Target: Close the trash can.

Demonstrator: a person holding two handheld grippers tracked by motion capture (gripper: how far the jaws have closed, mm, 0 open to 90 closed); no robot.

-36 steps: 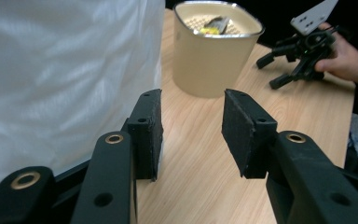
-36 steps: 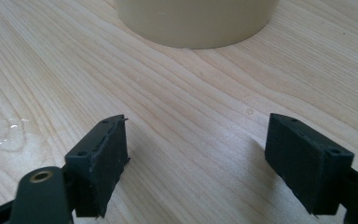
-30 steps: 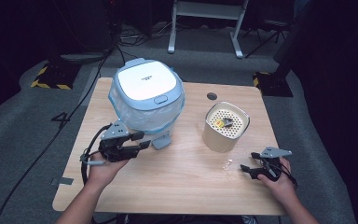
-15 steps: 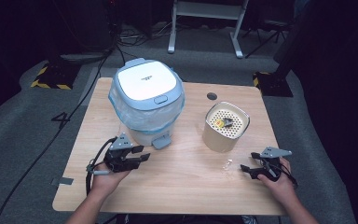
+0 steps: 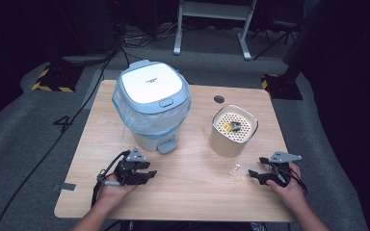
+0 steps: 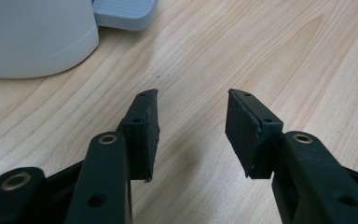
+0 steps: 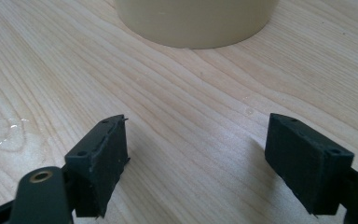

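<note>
Seen from the high view, both hands rested low on the wooden table near its front edge. The left gripper lay just in front of the pedal bin, whose lid was down and whose clear liner bulged under the rim; the foot pedal jutted toward the person, a little ahead and to the right of the tips. The right gripper sat well apart from it, near the cream perforated canister — a small yellow-and-dark scrap lay on its top.

In the left gripper view, the left gripper had its jaws apart, just been opening, over bare wood; the bin's white base and pedal stood ahead to the left. The next press would likely go best with the tips brought squarely over the pedal, pushing straight down so the light bin did not slide.

In the right gripper view, the right gripper had its jaws spread wide and empty, the canister's base directly ahead.
</note>
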